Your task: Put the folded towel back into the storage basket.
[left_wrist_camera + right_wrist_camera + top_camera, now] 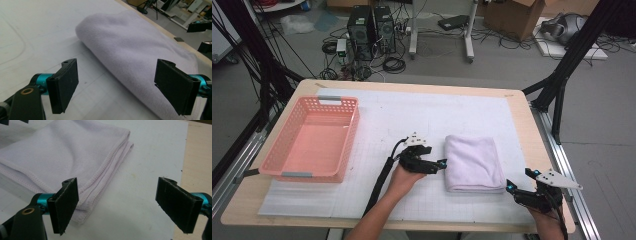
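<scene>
A folded pale lilac towel (473, 163) lies flat on the white mat, right of centre. My left gripper (443, 164) is open at the towel's left folded edge, its jaws wide apart and level with the mat. In the left gripper view the towel (140, 50) runs between the jaws with its rounded fold facing me. My right gripper (511, 186) is open near the towel's front right corner. The right gripper view shows the towel's (67, 155) stitched layered corner just behind the left pad (65, 203).
A pink plastic basket (343, 141) stands at the left of the mat (422, 115). The wooden table edge (539, 145) runs close to the right gripper. Computers, cables and a cardboard box sit on the floor beyond the table.
</scene>
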